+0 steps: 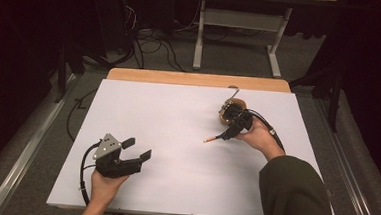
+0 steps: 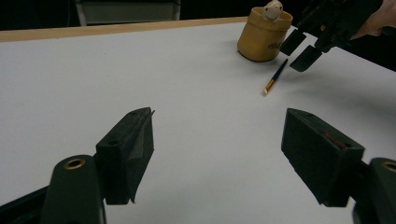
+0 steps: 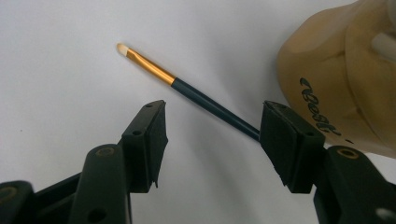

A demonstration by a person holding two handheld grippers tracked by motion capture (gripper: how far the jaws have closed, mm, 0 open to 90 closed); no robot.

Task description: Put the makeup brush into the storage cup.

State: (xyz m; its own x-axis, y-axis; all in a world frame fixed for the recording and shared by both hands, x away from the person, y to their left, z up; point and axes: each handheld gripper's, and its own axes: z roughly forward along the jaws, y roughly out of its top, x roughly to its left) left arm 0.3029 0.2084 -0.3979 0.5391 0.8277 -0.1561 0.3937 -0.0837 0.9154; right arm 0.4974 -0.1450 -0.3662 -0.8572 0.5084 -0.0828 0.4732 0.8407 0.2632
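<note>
Your right gripper (image 3: 212, 140) hung low over the brush (image 3: 187, 91), its jaws spread apart with the dark handle running between them, neither pad pressing on it. The brush lay flat on the white table (image 1: 176, 136), pale tip pointing away from the tan cup (image 3: 341, 79), handle end just beside the cup's base. Your left gripper (image 2: 217, 149) rested well apart at the near left of the table, jaws wide open and gripping nothing.
</note>
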